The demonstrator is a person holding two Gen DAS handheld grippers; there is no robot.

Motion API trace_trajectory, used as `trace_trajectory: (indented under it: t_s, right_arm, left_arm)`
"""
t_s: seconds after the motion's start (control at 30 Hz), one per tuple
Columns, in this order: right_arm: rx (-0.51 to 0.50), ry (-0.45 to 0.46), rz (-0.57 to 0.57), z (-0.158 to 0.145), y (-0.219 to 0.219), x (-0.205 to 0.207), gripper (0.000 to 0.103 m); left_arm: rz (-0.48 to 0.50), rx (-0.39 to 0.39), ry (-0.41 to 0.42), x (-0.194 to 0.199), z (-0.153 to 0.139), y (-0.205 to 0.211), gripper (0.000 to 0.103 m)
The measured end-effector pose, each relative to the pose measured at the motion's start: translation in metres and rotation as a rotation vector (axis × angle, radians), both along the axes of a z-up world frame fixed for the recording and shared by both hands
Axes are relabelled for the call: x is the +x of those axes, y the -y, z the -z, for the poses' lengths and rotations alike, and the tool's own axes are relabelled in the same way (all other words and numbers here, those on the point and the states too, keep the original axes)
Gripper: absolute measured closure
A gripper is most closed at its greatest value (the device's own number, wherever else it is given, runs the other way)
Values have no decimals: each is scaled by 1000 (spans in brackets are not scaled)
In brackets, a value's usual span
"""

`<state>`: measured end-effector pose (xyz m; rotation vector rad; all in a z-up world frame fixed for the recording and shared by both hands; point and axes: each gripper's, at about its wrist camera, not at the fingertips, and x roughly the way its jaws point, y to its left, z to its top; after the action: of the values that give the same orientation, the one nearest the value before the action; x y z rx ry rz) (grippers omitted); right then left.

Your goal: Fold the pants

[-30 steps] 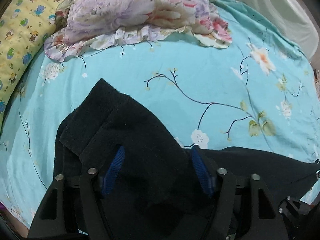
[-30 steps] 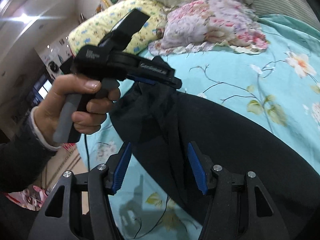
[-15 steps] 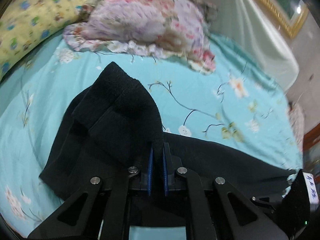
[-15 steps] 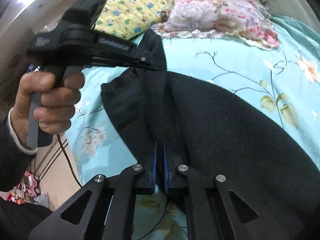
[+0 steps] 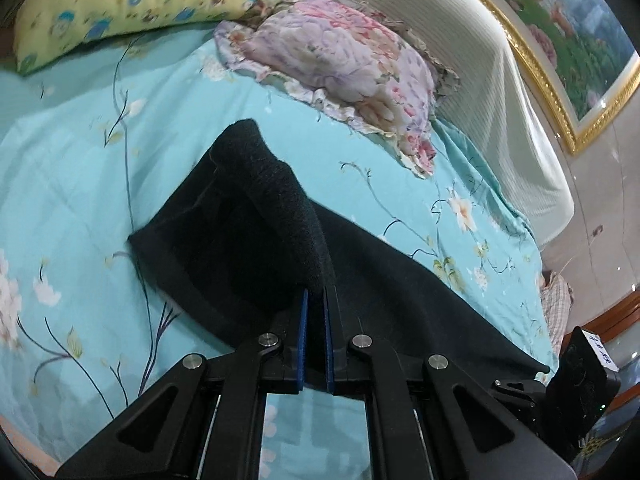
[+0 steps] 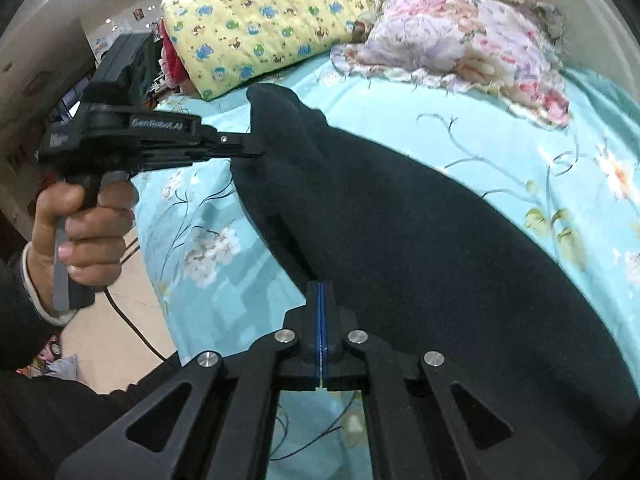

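Left wrist view: the left gripper (image 5: 314,300) is clenching a raised fold of the black pants (image 5: 248,240), its blue-padded fingers (image 5: 303,332) pressed nearly together with the cloth pinched at their tips. The pants are lying across the turquoise floral bedsheet (image 5: 80,184), one end lifted into a ridge toward the camera, the rest trailing off to the right. A pink floral pillow (image 5: 344,64) is resting beyond the pants; a yellow cartoon-print pillow (image 5: 132,0) is sitting at the top left. A cream cover (image 5: 472,60) is draping over the head of the bed, below a gold-framed picture (image 5: 568,32).

Right wrist view: the right gripper (image 6: 321,292) is pinching the near edge of the black pants (image 6: 400,240), fingers (image 6: 329,312) closed flat on the fabric. The pants are spreading right across the bedsheet (image 6: 460,136). The left gripper (image 6: 256,148) is entering from the left, held in the person's left hand (image 6: 84,232), its tips biting the lifted end of the pants. The yellow pillow (image 6: 260,20) and pink floral pillow (image 6: 460,44) are lying behind. A black cable (image 6: 136,328) is hanging below the hand, over the floor (image 6: 104,340).
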<state>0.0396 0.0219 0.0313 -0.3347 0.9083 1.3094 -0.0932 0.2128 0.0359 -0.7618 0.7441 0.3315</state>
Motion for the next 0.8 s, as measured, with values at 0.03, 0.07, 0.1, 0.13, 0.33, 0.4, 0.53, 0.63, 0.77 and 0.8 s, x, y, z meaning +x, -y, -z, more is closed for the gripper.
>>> trace_trajectory:
  t_s: [0.03, 0.07, 0.1, 0.13, 0.33, 0.4, 0.53, 0.63, 0.77, 0.8]
  right_arm:
    - [1, -9, 4, 1, -2, 0, 102]
    - [3, 2, 8, 1, -3, -3, 102]
    - [0, 21, 11, 1, -6, -5, 101]
    - [-8, 41, 18, 1, -9, -7, 98]
    - [-24, 41, 62, 15, -23, -4, 50]
    - [-45, 43, 78, 22, -27, -2, 50]
    - [-82, 59, 78, 36, -33, 0, 51]
    - [-101, 119, 81, 38, -37, -3, 67]
    - [-68, 61, 99, 27, -32, 5, 97]
    - [-54, 65, 97, 20, -30, 3, 97]
  left_arm:
    - [1, -8, 4, -1, 2, -1, 98]
    - [3, -13, 8, -1, 4, -2, 98]
    - [3, -18, 9, -1, 5, -3, 98]
    - [5, -22, 9, -1, 7, -4, 98]
    - [0, -64, -13, 3, 16, -11, 93]
    - [-9, -72, -11, 3, 18, -13, 93]
    - [-19, -86, -14, 5, 24, -16, 93]
    - [-15, -81, -9, 6, 25, -16, 96]
    - [-13, -51, 27, -5, 12, -13, 98]
    - [-13, -43, 37, -10, 9, -12, 98]
